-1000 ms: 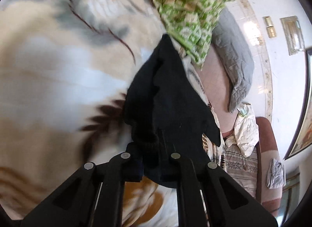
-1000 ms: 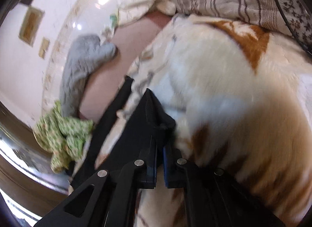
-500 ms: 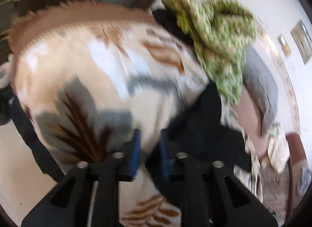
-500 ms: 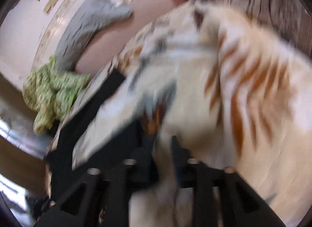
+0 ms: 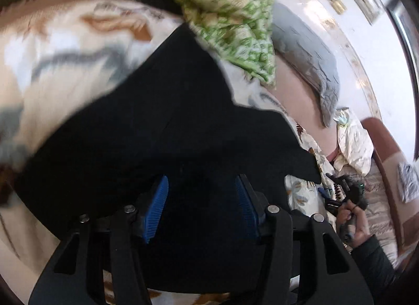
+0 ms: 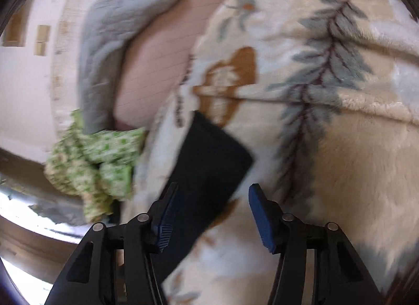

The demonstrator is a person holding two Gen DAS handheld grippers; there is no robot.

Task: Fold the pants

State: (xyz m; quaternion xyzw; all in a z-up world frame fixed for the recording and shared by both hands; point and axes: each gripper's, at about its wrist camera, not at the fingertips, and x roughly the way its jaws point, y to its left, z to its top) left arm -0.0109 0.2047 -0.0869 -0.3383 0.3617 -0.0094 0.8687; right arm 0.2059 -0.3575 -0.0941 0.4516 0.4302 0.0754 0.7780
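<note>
Now black pants [image 5: 162, 126] loose beneath both pairs of just-spread fingers [image 5: 157, 202], ungripped

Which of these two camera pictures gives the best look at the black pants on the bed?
The left wrist view. There the black pants fill the middle of the picture, lying spread on the patterned blanket. The right wrist view catches only one narrow end of them, blurred, beside the green cloth.
</note>
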